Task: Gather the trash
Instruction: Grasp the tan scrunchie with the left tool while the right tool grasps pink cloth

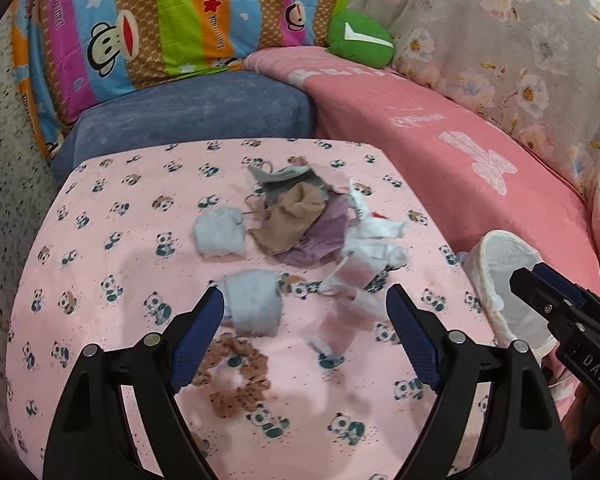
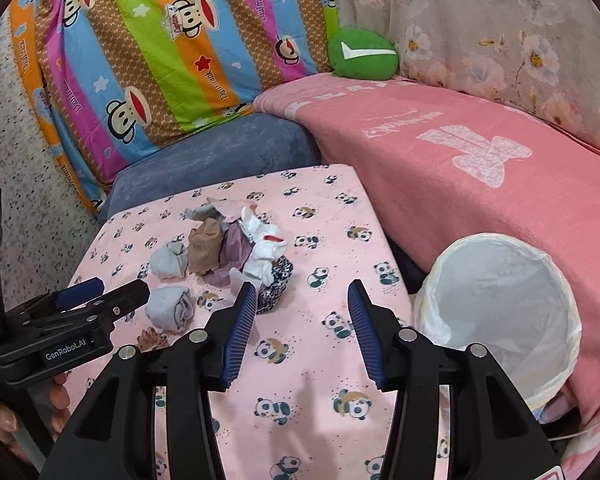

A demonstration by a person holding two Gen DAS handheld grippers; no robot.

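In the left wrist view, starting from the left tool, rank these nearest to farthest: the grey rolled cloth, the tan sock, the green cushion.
From the left tool:
1. Grey rolled cloth, on the panda sheet just past the fingertips.
2. Tan sock, in the middle of the pile.
3. Green cushion, far back on the sofa.

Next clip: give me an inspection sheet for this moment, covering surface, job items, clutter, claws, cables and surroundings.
Surface: pink panda-print cloth, flat, no spills seen.
Job's things: pile of crumpled scraps mid-surface; two grey-blue wads nearer; bin with white liner at the right edge.
Clutter: brown patterned scrunchie, black-and-white patterned piece.
Claws: left claw open above the nearer wad, not gripping; right claw open, nothing between the jaws.
Cables: nothing seen.
Surroundings: striped monkey-print cushion, green pillow, pink blanket, blue seat.
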